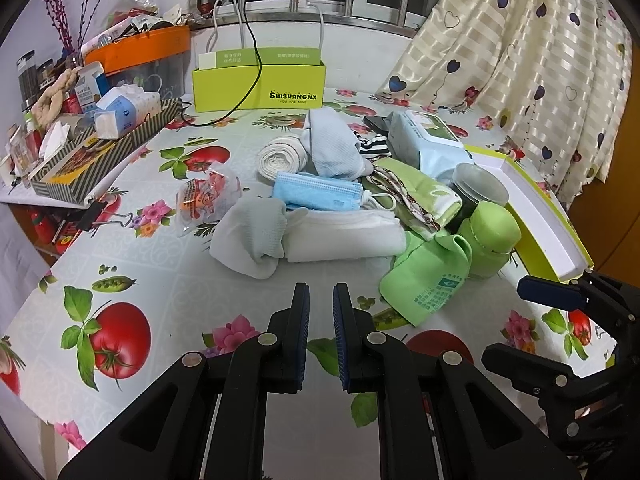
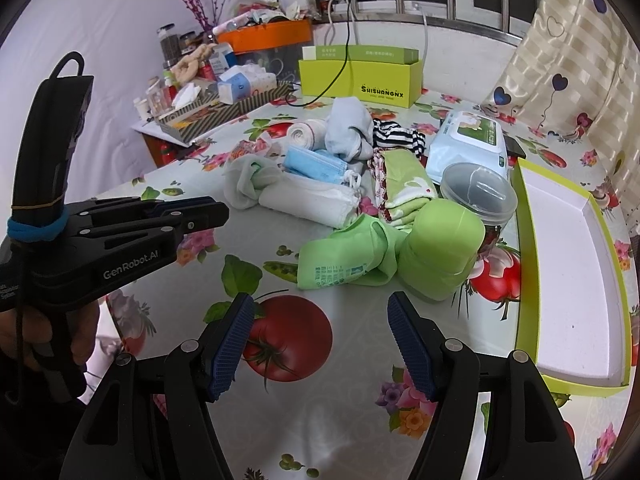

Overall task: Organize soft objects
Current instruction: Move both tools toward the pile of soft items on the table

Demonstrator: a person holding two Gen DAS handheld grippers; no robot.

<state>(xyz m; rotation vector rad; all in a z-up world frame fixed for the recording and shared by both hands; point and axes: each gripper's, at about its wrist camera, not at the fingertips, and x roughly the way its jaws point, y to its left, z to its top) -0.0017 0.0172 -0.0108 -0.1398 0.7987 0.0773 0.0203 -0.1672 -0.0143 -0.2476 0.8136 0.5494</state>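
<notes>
2 grippers hover over a heap of soft things on a flowered tablecloth (image 1: 168, 288).

Left gripper (image 1: 321, 292) has its jaws narrow, nothing between them; ahead lie a grey sock (image 1: 248, 240), a folded white cloth (image 1: 344, 240), a blue face mask (image 1: 316, 191) and a green cloth (image 1: 428, 284). Right gripper (image 2: 320, 304) stands wide and empty, facing a green bottle (image 2: 440, 252); an open box lid (image 2: 568, 280) lies rightmost.

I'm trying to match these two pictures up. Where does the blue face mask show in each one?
Left wrist view: blue face mask, centre, on the white folded cloth.
Right wrist view: mask, just above centre, on the same cloth.
Shared landmark: yellow-green box at the table's far edge, behind the pile.
</notes>
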